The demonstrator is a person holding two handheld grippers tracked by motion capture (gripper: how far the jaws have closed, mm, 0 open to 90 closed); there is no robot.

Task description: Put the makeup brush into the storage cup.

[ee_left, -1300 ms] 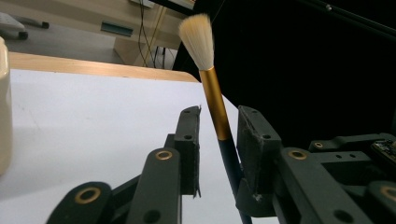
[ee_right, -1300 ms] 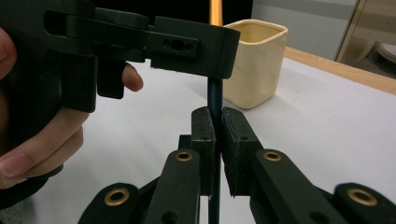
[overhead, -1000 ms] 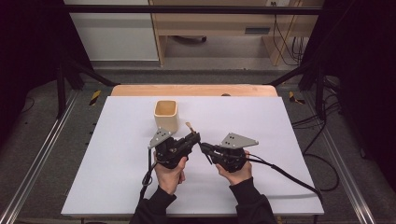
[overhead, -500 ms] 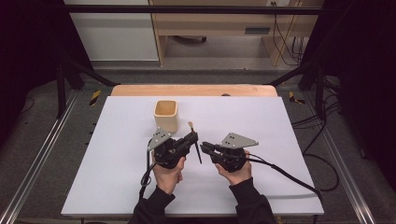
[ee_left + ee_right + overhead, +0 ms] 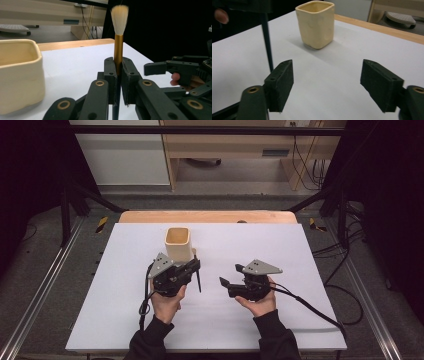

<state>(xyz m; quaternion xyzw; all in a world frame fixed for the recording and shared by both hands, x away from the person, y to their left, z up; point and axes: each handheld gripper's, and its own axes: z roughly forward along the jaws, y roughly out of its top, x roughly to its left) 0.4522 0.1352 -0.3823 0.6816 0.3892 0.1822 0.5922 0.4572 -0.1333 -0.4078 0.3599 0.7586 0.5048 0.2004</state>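
My left gripper (image 5: 196, 266) (image 5: 119, 67) is shut on a brush (image 5: 118, 47) and holds it upright. The brush has pale bristles on top, a gold ferrule at the pads and a dark handle (image 5: 198, 281) hanging below. A cream square cup (image 5: 178, 244) (image 5: 17, 72) stands just behind and left of that gripper. My right gripper (image 5: 229, 274) (image 5: 334, 82) sits a short way to the right. Its jaws have just been opening and now stand wide with nothing between them. In the right gripper view the dark handle (image 5: 267, 45) hangs left of the jaws, with the cup (image 5: 315, 23) beyond.
The white tabletop (image 5: 300, 250) has a wooden strip (image 5: 210, 216) along its far edge. Cables trail from both grippers toward the near edge. Beyond the table are a dark frame, floor cables and a wooden bench.
The left gripper has carried the brush left toward the cup, away from the right gripper, and the brush now stands more upright. The right gripper's jaws have spread apart.
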